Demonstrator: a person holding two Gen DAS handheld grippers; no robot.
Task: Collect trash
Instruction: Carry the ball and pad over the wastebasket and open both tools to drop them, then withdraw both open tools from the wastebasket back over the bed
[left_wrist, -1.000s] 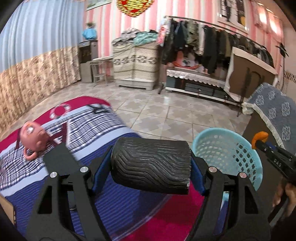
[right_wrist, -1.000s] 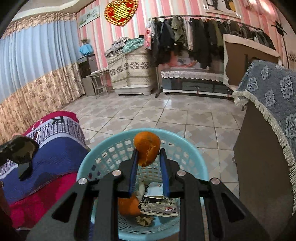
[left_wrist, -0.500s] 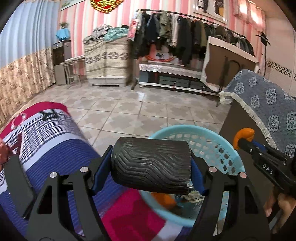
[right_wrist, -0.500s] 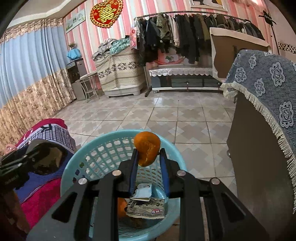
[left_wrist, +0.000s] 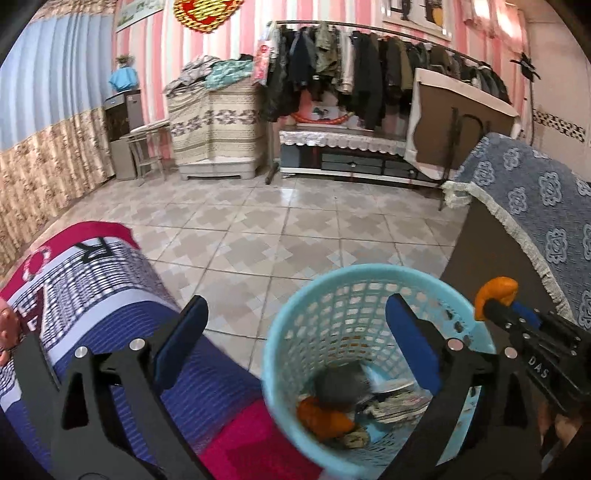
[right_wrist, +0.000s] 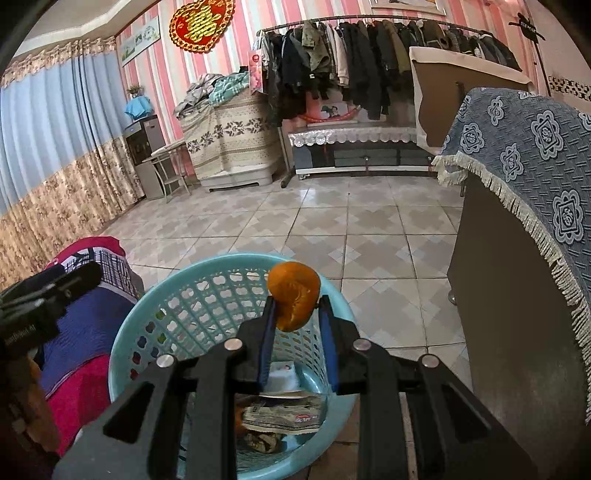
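A light blue plastic basket (left_wrist: 295, 325) (right_wrist: 125, 343) stands on the tiled floor beside a bed. My left gripper (left_wrist: 295, 328) is open and empty above the basket's left rim. A dark grey roll (left_wrist: 341, 384), blurred, lies inside the basket on orange peel (left_wrist: 321, 417) and printed paper (left_wrist: 391, 400). My right gripper (right_wrist: 295, 314) is shut on a piece of orange peel (right_wrist: 293, 295) and holds it over the basket's rim; it also shows in the left wrist view (left_wrist: 495, 299). Paper trash (right_wrist: 284, 410) lies in the basket under it.
A bed with a striped red, white and blue blanket (left_wrist: 122, 332) lies to the left of the basket. A brown cabinet under a blue patterned cloth (right_wrist: 517, 155) stands close on the right. A tiled floor (left_wrist: 295, 221) stretches to a clothes rack (left_wrist: 369, 74) at the back.
My left gripper has swung right over the basket and opened. The dark roll it held has dropped into the basket. My right gripper still holds the orange peel over the basket.
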